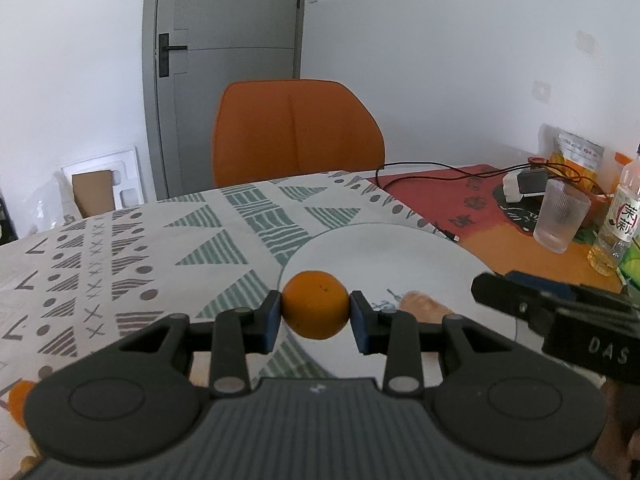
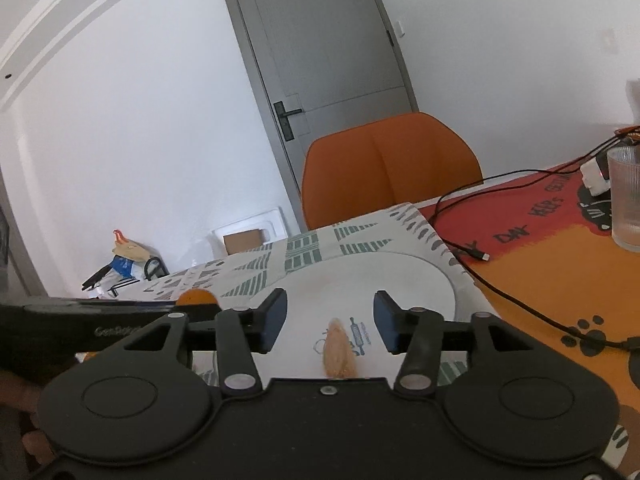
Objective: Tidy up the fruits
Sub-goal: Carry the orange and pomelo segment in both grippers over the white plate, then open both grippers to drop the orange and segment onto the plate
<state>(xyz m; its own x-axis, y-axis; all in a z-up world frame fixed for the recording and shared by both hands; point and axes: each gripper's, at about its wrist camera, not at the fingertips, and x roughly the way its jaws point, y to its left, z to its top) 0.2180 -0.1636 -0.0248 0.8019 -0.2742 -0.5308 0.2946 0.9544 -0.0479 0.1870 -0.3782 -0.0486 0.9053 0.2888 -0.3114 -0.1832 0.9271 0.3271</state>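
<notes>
On plate (image 2: 420,280) — pale elongated fruit (image 2: 339,354), long axis pointing away.

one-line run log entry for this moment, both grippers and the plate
left gripper: shut on orange, at plate edge | right gripper: open, empty | pale fruit piece: on plate

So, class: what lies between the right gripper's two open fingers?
In the right wrist view, a pale orange piece of fruit lies on the white plate, untouched, between and below the right gripper fingers; the rest is bare plate.
</notes>
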